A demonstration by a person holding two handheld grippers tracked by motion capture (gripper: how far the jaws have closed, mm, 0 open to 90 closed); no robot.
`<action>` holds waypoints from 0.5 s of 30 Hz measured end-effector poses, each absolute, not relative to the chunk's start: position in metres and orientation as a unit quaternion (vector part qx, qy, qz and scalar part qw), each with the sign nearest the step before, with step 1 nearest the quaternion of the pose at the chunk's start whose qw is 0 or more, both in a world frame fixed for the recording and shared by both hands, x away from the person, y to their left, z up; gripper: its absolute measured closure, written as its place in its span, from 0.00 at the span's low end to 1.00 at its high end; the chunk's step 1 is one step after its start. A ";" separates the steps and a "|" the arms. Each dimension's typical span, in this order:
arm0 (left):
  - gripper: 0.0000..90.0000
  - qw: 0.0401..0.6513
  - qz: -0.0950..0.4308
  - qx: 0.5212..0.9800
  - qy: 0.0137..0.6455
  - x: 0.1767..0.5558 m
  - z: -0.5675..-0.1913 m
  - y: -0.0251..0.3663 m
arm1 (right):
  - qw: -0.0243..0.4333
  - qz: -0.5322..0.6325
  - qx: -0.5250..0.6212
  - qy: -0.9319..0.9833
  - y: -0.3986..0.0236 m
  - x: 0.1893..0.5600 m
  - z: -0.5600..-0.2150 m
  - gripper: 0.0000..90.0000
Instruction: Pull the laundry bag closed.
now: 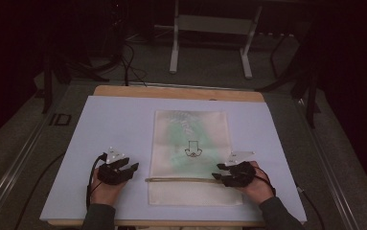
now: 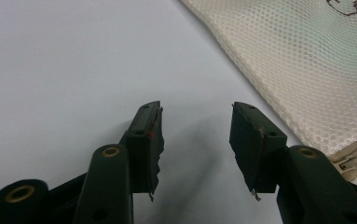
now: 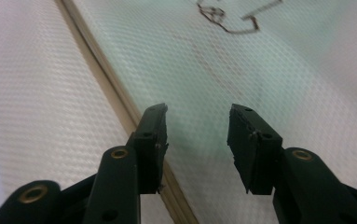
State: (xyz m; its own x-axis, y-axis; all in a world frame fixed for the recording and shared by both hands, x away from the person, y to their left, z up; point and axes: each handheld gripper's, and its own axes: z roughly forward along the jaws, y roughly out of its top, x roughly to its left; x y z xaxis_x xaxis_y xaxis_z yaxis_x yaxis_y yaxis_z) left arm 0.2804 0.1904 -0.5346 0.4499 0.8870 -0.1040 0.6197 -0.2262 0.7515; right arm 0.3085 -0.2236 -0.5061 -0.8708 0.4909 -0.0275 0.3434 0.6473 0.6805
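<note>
a white mesh bag [image 1: 190, 153] lies flat on the pale sheet [image 1: 114, 120] that covers the desk [image 1: 171, 91], in the middle of it and reaching down close to the near edge. a faint green shows through the upper part of the mesh, and a small dark drawing [image 1: 191, 148] sits at its centre. a tan zipper band [image 1: 178, 180] runs across the bag's lower part, parallel to the desk's near edge.

the right gripper [image 1: 221, 171] sits at the bag's right side, near the right end of the zipper band, with its tips over the mesh. in the right gripper view its jaws stand well apart above the weave, a little short of their widest, with nothing between them; the zipper band [image 3: 120, 102] passes under the left jaw and the drawing [image 3: 223, 18] lies farther ahead. whether the tips touch the mesh cannot be told.

the left gripper [image 1: 132, 168] rests on the bare sheet just beside the bag's left edge, toward the near left part of the desk, not touching the bag. in the left gripper view its jaws are wide apart and empty over the sheet [image 2: 73, 70], with the bag [image 2: 306, 70] off to the right and a zipper end [image 2: 353, 161] showing by the right jaw.

a hand [image 1: 105, 189] holds the left gripper and a hand [image 1: 257, 188] holds the right one, both coming in over the near edge.
</note>
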 end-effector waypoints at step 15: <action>0.59 0.376 0.175 0.769 0.486 0.280 -0.535 0.188 | 0.095 0.331 0.174 0.923 -0.189 0.309 -0.498 0.70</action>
State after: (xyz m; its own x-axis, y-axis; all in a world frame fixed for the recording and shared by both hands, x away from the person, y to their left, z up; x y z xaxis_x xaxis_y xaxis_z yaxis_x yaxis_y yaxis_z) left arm 0.2800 0.1876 -0.5349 0.4662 0.8795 -0.0957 0.6155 -0.2448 0.7492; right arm 0.3091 -0.1886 -0.4981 -0.9218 0.3829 -0.0599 0.2574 0.7203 0.6442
